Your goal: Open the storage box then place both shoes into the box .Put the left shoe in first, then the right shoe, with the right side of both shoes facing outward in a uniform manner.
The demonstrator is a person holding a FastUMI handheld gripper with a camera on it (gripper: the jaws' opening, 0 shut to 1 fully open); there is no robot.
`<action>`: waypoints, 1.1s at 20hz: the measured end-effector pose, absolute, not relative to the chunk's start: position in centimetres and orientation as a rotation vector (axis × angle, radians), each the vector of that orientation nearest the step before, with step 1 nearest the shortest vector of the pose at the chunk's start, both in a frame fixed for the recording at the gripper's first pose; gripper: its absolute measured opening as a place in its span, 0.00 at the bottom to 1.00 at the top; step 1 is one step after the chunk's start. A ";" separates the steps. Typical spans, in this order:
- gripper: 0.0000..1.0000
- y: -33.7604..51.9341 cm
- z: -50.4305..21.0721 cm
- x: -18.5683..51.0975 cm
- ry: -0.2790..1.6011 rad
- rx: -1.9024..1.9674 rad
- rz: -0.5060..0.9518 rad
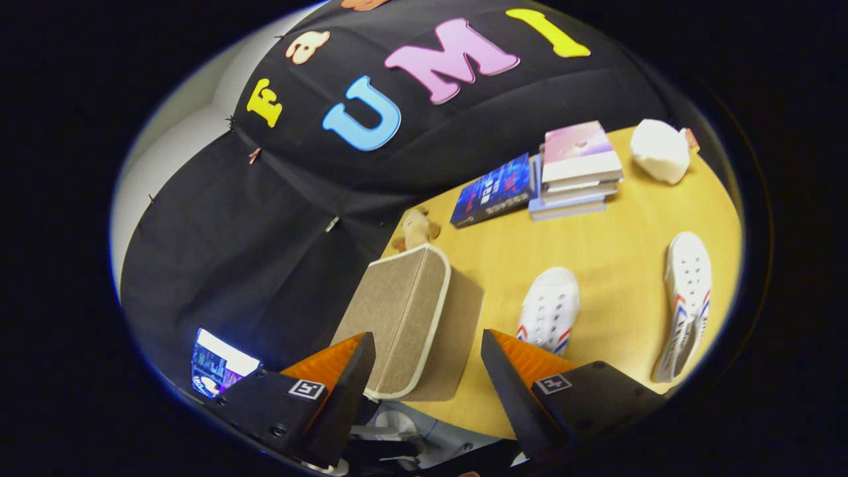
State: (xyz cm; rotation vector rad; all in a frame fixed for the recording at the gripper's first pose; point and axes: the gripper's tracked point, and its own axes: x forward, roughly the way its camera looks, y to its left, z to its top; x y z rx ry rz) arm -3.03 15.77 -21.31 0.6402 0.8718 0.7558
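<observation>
Gripper view: the gripper holds its fingers apart, straddling the storage box (lid closed) at lower centre, likely to open it. Both shoes wait on the table, lower right.

On the table, the storage box sits at twelve o'clock ahead of the parted fingers; both shoes at two; stacked books beyond, perhaps three.
</observation>
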 end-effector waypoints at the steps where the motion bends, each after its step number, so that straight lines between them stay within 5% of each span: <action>1: 0.98 16.7 -22.1 -3.8 0.898 0.645 0.794; 22: 0.96 26.0 -27.2 -5.9 1.257 1.118 0.943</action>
